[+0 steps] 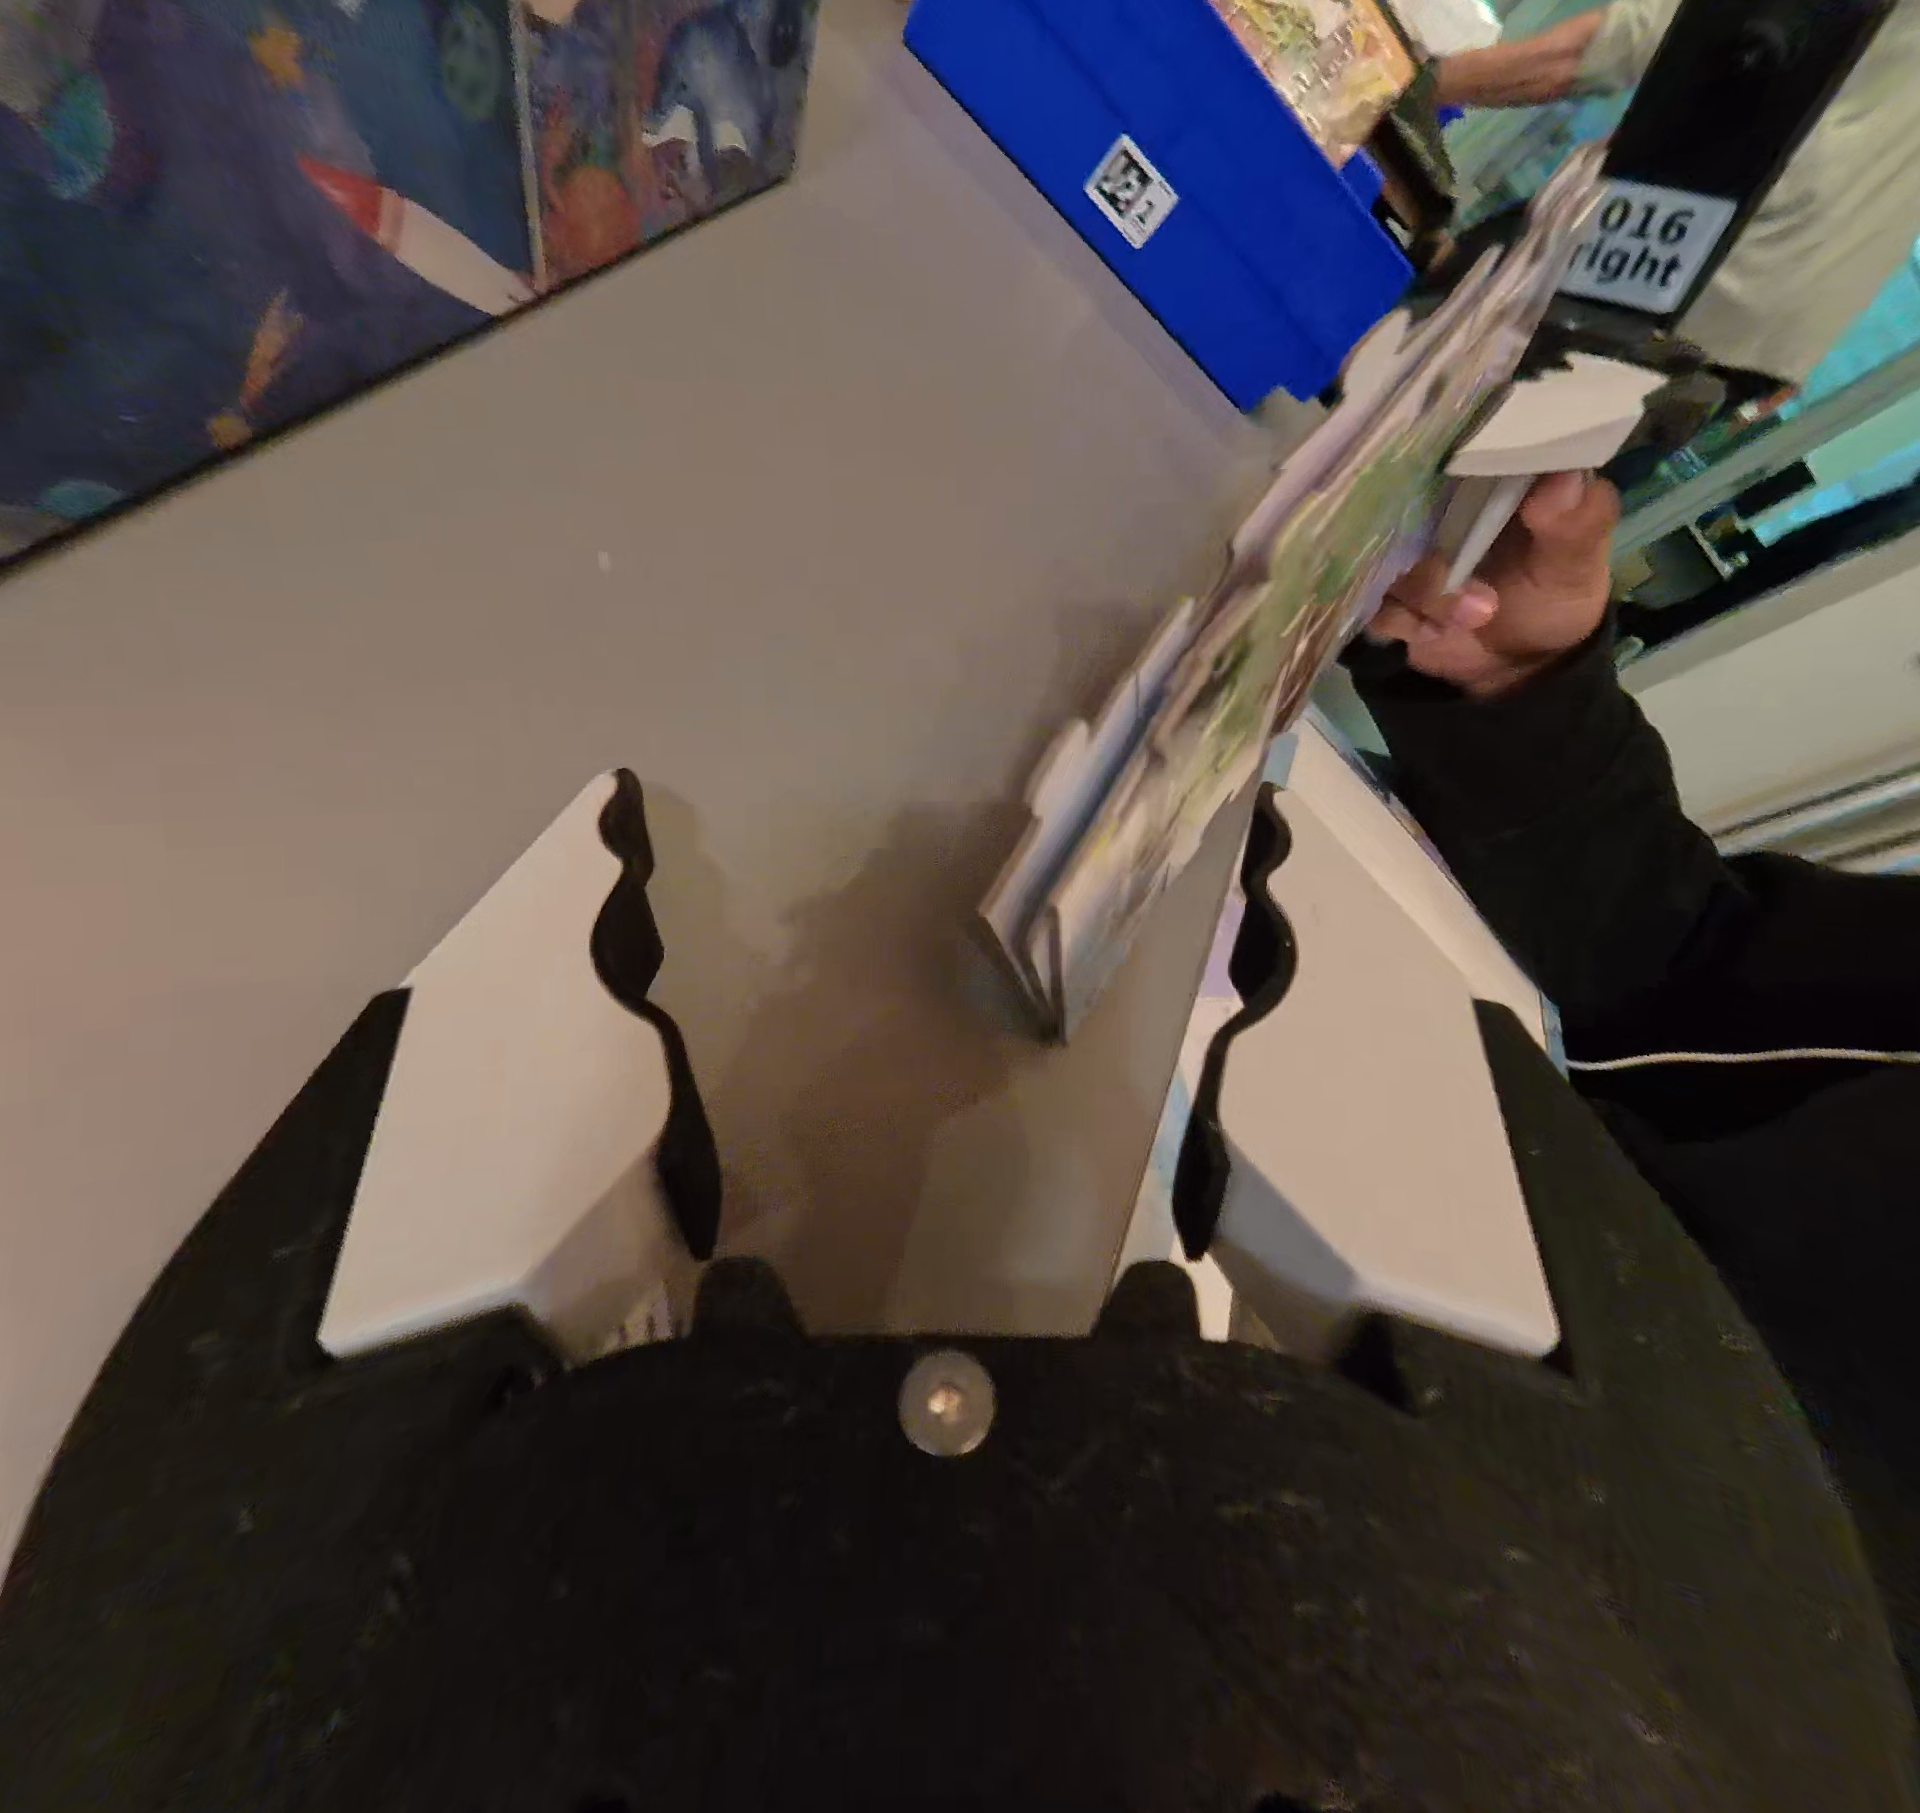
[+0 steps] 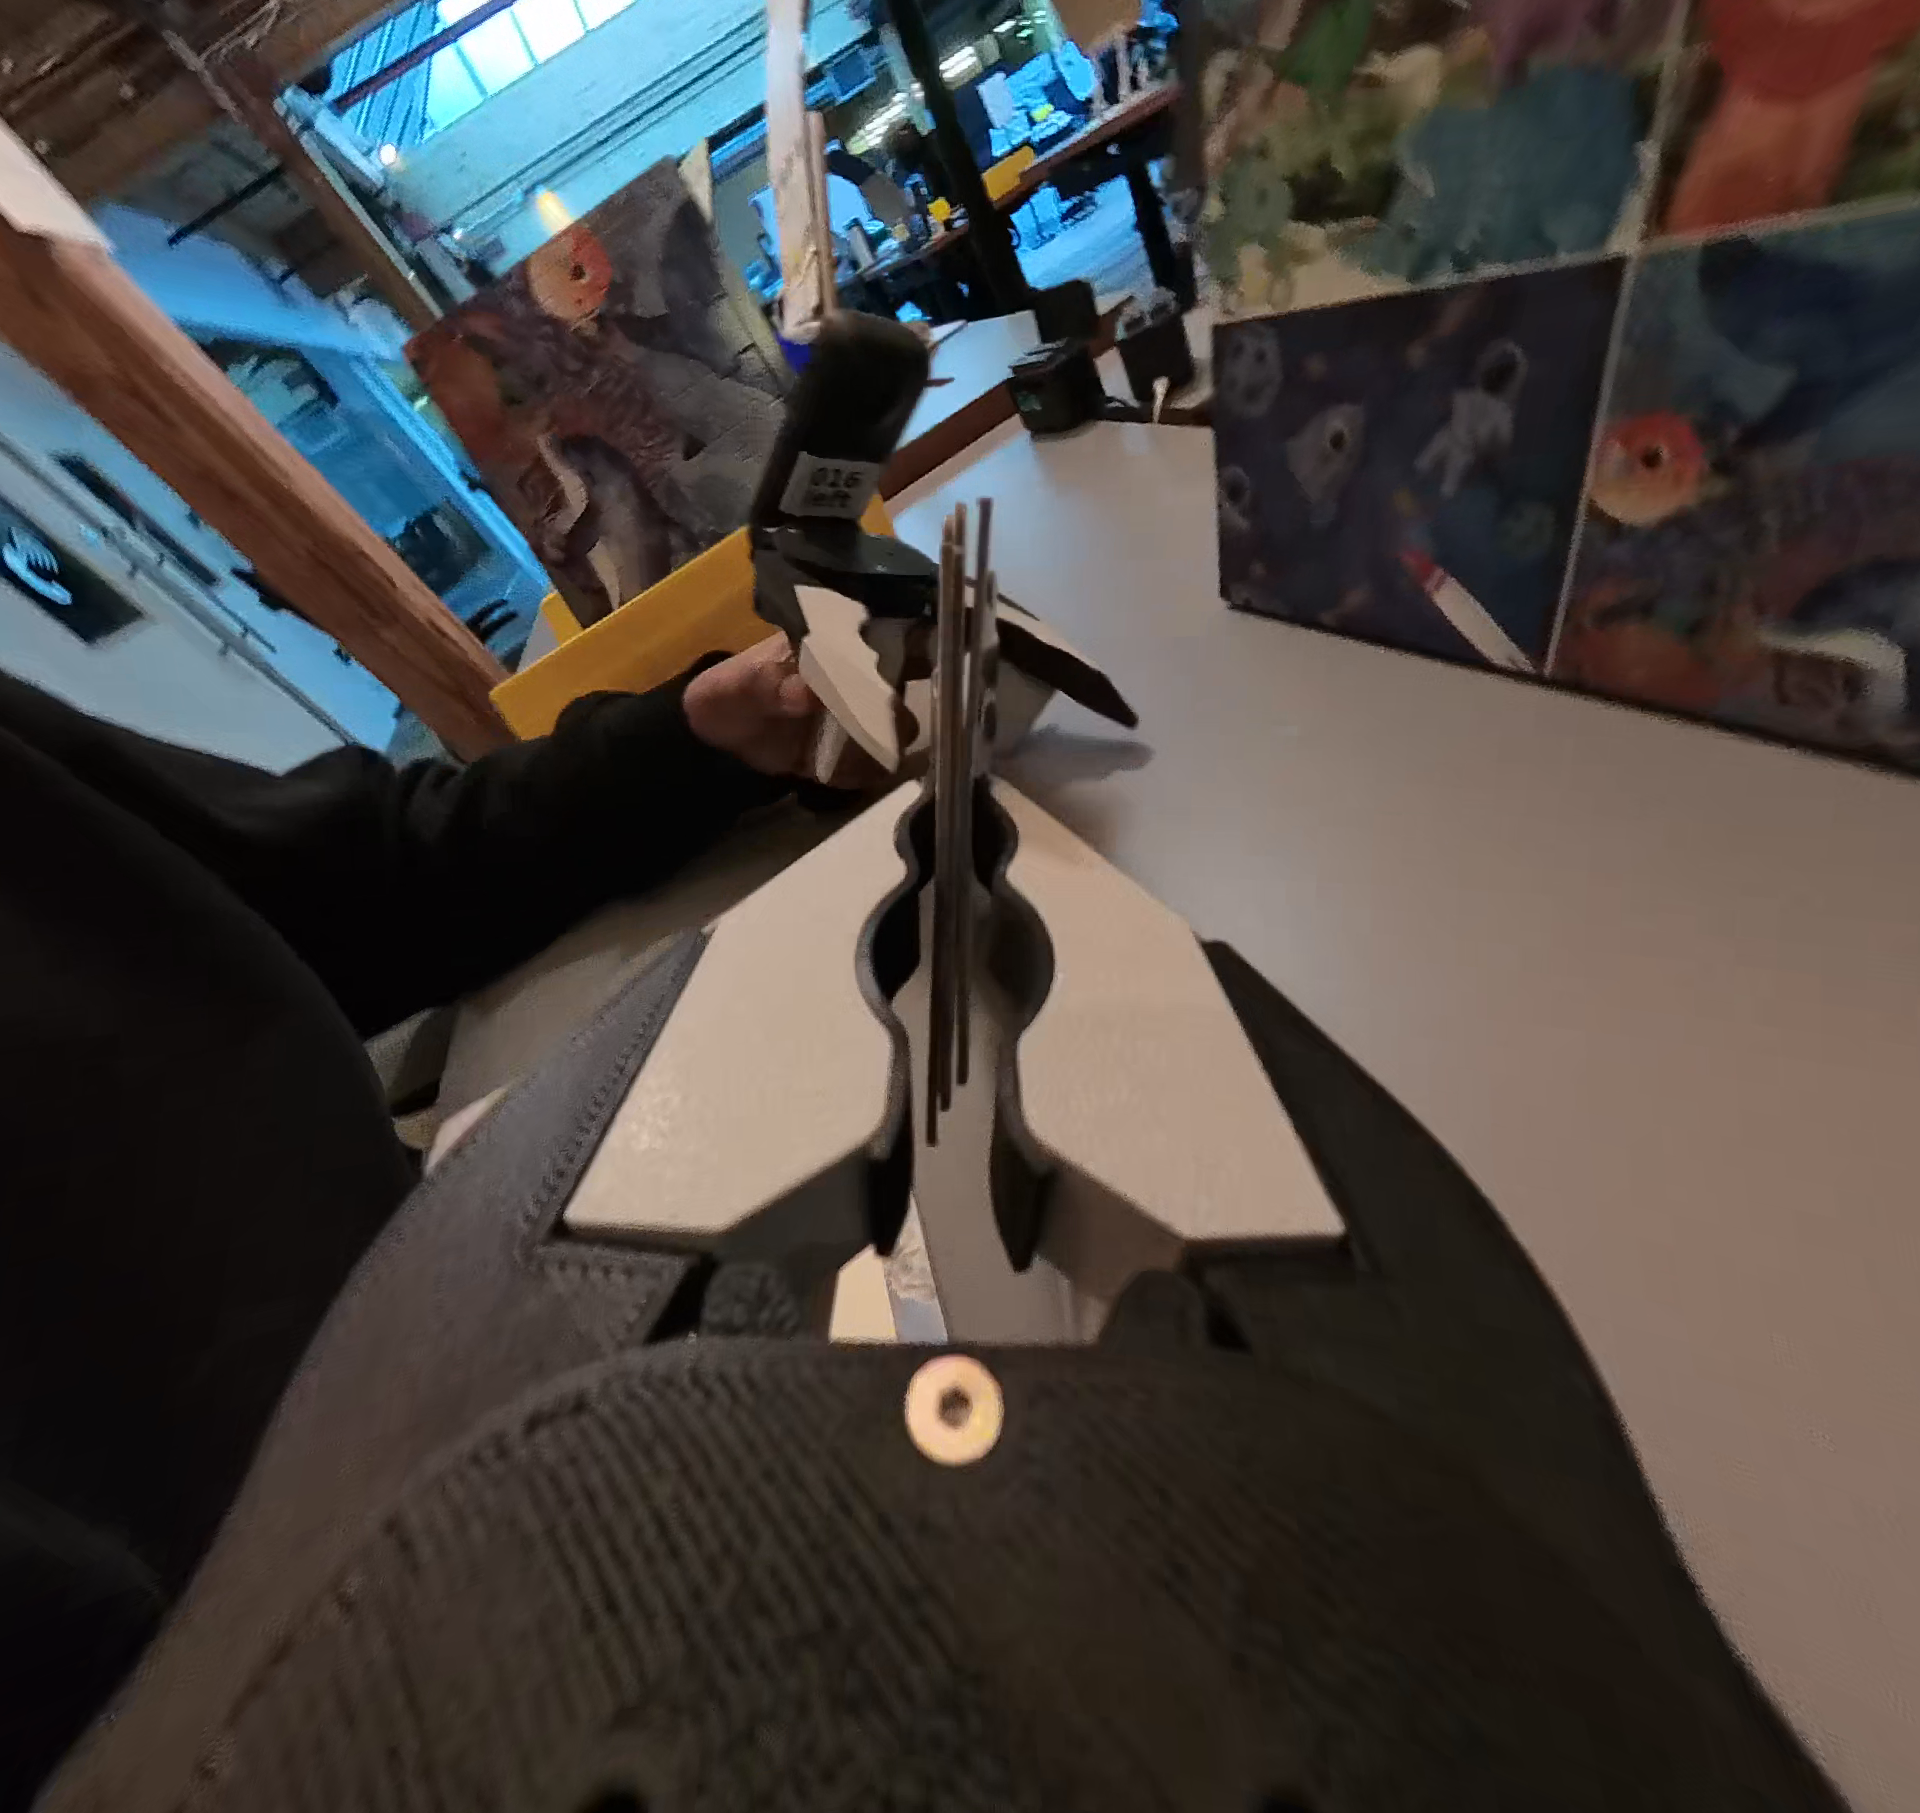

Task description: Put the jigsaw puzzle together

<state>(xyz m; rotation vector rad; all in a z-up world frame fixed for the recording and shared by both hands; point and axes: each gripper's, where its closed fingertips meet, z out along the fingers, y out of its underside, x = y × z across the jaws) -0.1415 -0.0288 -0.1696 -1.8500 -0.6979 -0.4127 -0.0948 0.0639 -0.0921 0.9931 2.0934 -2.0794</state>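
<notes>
The grey counter [image 1: 623,537] carries a picture-covered box [image 1: 312,153] at the far left and a blue bin [image 1: 1143,163] farther back; a yellow bin [image 2: 644,641] shows in the right wrist view. Between the two tools hangs the task's thing, a stack of jigsaw pieces [image 1: 1226,724], several flat cards lying face to face. The right tongs [image 2: 961,828] are pressed together on the stack's far end and hold it off the counter. Its long axis runs from those tongs down toward the left tool, the near corner dipping low and casting a shadow on the counter. The printed faces stand on edge, so the right wrist view sees only thin edges.

The left tongs [image 1: 940,807] are spread wide and hold nothing, with the stack's low end lying just inside the right finger.

To do this step well, I judge the stack should be lowered flat onto bare counter, picture side up, and released slowly so the cards fan out instead of scattering. The free tongs can steady the low end.
</notes>
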